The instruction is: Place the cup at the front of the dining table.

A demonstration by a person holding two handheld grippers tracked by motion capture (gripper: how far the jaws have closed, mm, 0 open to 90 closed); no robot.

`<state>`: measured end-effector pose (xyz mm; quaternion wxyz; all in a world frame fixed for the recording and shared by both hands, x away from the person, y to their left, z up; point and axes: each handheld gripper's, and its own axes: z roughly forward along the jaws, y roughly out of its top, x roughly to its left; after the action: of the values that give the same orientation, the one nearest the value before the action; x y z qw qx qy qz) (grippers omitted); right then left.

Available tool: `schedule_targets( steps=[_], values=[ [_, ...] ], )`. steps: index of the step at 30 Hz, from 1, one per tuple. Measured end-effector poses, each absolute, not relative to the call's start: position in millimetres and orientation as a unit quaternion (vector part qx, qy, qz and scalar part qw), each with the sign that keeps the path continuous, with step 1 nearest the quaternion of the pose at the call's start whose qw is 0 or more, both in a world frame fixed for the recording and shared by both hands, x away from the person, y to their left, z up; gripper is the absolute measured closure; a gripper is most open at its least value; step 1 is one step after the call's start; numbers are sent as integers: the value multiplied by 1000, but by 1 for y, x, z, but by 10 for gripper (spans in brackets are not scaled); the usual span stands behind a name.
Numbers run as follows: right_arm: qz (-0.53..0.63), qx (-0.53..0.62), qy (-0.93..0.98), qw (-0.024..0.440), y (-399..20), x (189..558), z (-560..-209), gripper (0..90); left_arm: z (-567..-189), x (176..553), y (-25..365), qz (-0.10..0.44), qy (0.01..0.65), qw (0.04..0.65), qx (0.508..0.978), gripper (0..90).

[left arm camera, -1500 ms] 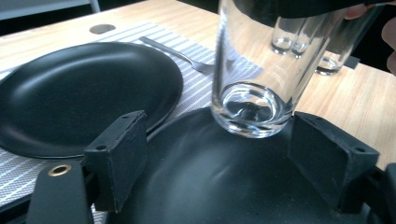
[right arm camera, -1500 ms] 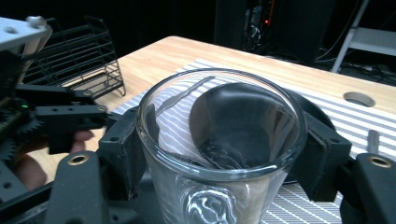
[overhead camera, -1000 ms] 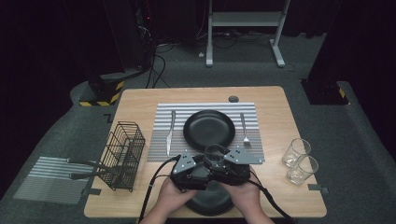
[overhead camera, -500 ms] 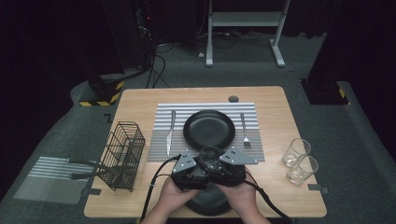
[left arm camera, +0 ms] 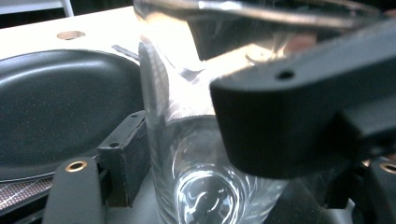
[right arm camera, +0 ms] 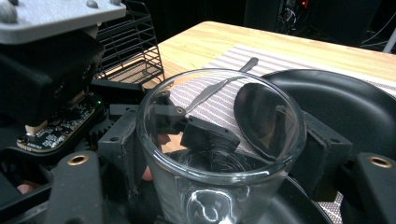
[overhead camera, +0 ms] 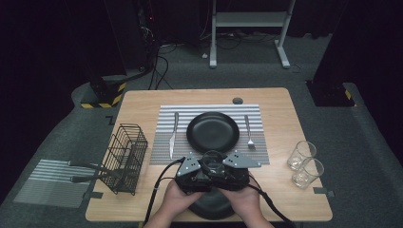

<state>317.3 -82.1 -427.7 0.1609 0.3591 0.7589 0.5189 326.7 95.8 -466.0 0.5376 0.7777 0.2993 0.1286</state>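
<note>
Near the middle of the tabletop's [overhead camera: 285, 123] near edge, a person's two hands bring both hand-held grippers together around one clear drinking glass [overhead camera: 213, 160], which stands upright. The right hand-held gripper [right arm camera: 219, 154] has a black jaw pressed to each side of the glass wall, so it is clamped on the glass. The left hand-held gripper [left arm camera: 196, 163] also has the glass between its jaws, one jaw close against the wall; I cannot tell whether it is gripping, as the right gripper blocks the other side. Holding from both sides likely steadies a smooth, slippery glass, perhaps for a handover. Just beyond lies a black plate [overhead camera: 212, 131] on a striped placemat [overhead camera: 209, 110], knife [overhead camera: 174, 134] to its left, fork [overhead camera: 248, 130] to its right. Two more glasses [overhead camera: 304, 164] wait near the right edge; a wire basket [overhead camera: 126, 156] stands at the left edge.
</note>
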Motion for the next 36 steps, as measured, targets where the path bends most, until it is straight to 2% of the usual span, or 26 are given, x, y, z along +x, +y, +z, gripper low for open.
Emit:
schedule_targets(
  steps=[8, 19, 22, 26, 31, 36],
  values=[
    [525, 358, 754, 166, -81, 320, -431, 284, -466, 324, 93, 132, 311, 534, 775, 292],
    [528, 350, 757, 161, -84, 317, -428, 283, -462, 321, 93, 160, 291, 525, 784, 301],
    [529, 348, 757, 162, -83, 317, -428, 283, -462, 321, 93, 146, 302, 530, 779, 302],
    [531, 345, 756, 163, -82, 318, -428, 282, -462, 321, 94, 162, 291, 527, 782, 302],
    [535, 341, 757, 156, -83, 319, -427, 279, -461, 320, 94, 156, 304, 534, 773, 303],
    [543, 344, 751, 152, -82, 320, -427, 246, -461, 321, 98, 160, 314, 534, 768, 303]
  ],
)
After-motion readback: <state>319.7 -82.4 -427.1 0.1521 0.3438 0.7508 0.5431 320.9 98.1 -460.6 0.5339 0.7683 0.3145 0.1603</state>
